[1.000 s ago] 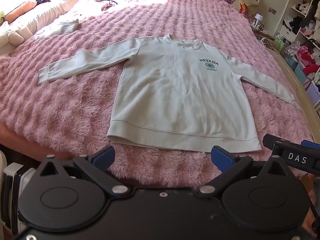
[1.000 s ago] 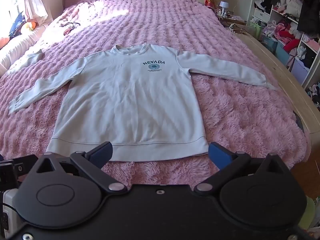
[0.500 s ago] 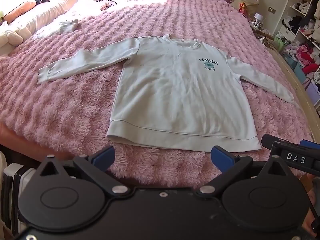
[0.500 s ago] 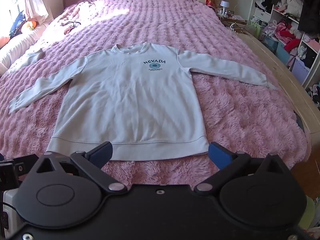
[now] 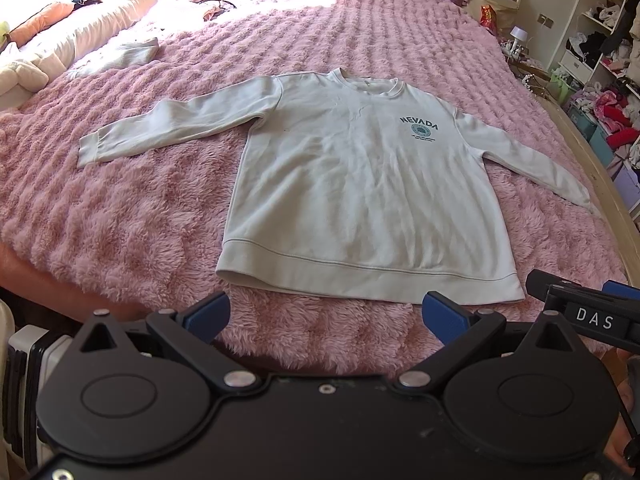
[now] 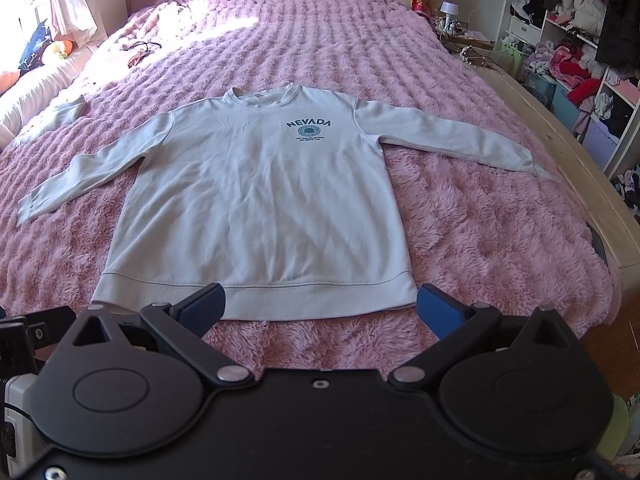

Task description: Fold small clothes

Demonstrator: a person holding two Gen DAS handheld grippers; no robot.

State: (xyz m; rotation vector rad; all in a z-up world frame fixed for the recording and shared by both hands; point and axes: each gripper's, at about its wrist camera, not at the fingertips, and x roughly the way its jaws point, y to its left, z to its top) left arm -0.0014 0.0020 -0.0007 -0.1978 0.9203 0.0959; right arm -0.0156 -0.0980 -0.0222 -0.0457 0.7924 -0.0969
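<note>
My left gripper and right gripper hover wide apart-jawed near the sweatshirt's hem. It lies flat on the pink blanket.

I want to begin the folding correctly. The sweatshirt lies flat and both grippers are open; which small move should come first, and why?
Probably bring the left gripper forward to the left sleeve cuff. The sweatshirt lies flat on the pink blanket, sleeves spread, nothing gripped yet.

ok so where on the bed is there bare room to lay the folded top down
Bare pink blanket lies right of the sweatshirt below its sleeve, and on the left below the other sleeve. The wide stretch beyond the collar is mostly free. Crowded: the far left corner, with a folded cloth and cord.
</note>
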